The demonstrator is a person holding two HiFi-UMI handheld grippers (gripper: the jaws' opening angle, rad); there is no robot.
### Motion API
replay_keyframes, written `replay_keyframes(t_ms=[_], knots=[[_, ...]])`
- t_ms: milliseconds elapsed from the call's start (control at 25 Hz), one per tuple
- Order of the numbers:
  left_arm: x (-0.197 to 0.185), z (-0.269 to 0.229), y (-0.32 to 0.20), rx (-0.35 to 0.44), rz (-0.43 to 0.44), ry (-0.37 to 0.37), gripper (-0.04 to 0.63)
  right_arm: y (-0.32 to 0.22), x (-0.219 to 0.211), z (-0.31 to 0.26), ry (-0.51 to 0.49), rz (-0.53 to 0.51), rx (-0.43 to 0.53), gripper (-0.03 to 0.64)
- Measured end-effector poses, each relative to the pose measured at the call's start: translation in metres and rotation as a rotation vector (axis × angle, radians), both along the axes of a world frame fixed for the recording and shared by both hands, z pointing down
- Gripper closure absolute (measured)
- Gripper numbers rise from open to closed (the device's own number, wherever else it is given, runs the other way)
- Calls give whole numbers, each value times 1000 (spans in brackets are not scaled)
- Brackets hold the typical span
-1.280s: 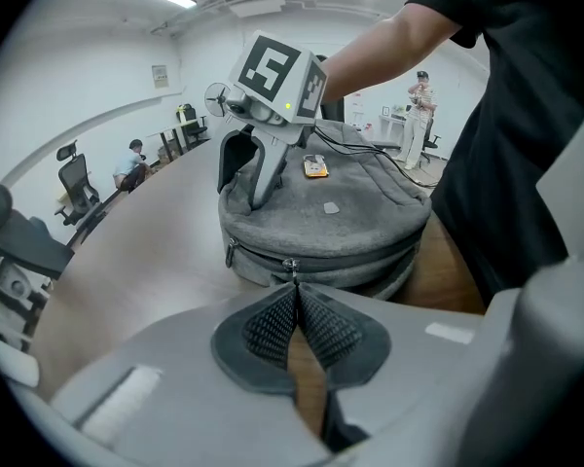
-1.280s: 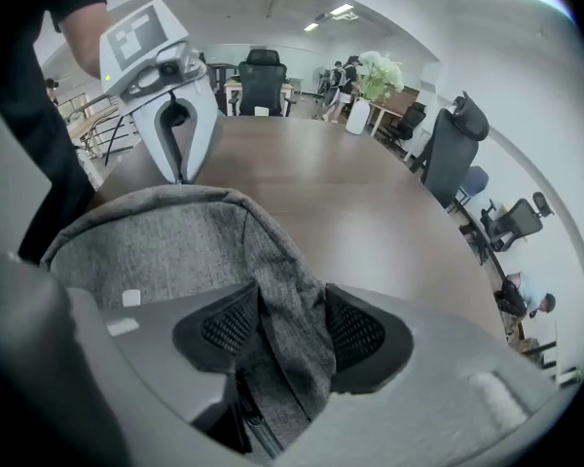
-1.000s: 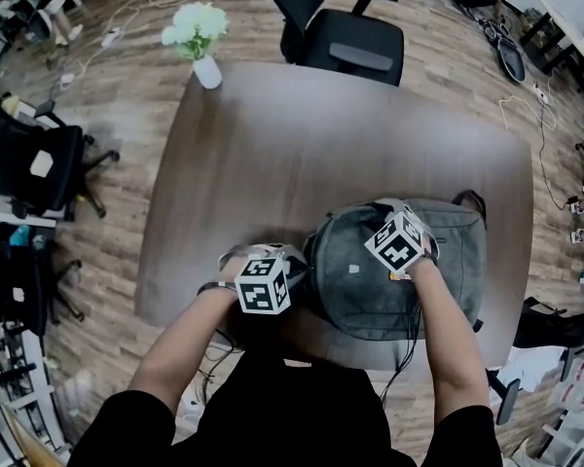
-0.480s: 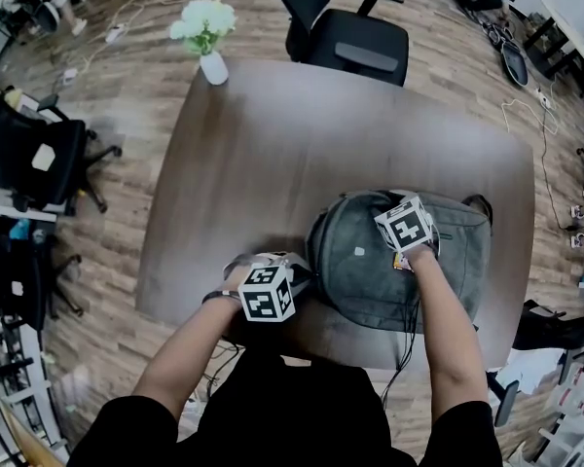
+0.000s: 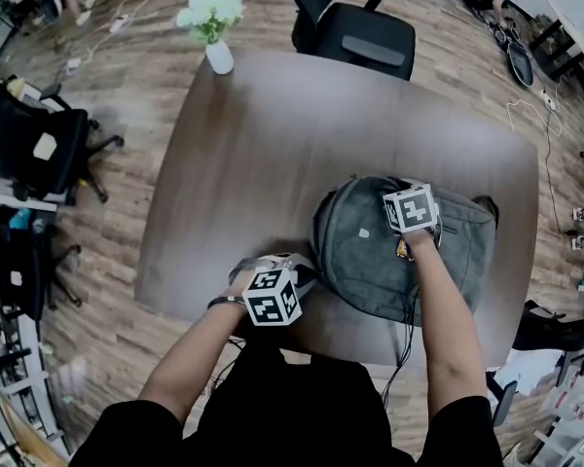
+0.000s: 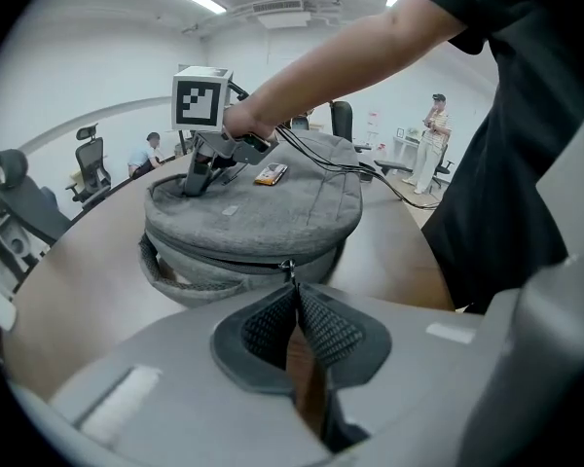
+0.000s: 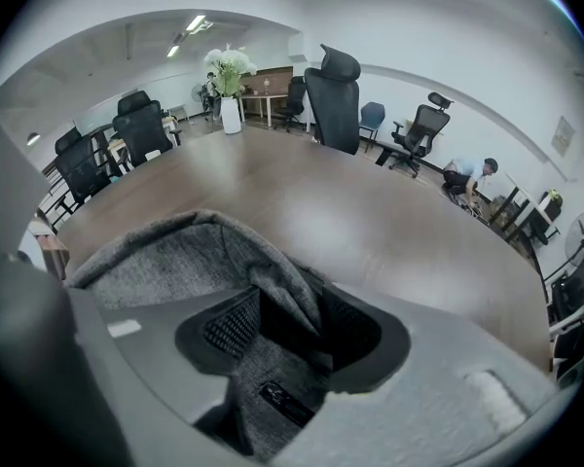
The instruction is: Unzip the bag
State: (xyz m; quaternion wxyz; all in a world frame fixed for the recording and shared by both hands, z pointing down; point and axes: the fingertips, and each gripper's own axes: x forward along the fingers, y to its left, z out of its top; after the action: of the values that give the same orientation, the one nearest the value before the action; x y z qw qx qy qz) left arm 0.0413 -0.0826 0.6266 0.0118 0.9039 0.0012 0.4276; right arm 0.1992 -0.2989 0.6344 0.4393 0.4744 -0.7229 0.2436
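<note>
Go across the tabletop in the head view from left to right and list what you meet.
vase of white flowers → left gripper, shut on the zipper pull → grey backpack

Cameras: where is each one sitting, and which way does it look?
Left gripper view: rides the left tool, shut on the zipper pull; looks across the bag at the right tool and the person's arm.
Right gripper view: rides the right tool, pinching bag fabric; looks over the table to a chair; no body shows.
Head view: on the person's head, looking down; both forearms show.
Head and left gripper views share the right tool.
</note>
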Motion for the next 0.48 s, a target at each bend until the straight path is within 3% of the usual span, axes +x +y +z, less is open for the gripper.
replay_keyframes(t_ms=[480], knots=[[33, 4, 58, -68, -34, 64, 560, -4, 4, -1, -21, 67, 38, 417]])
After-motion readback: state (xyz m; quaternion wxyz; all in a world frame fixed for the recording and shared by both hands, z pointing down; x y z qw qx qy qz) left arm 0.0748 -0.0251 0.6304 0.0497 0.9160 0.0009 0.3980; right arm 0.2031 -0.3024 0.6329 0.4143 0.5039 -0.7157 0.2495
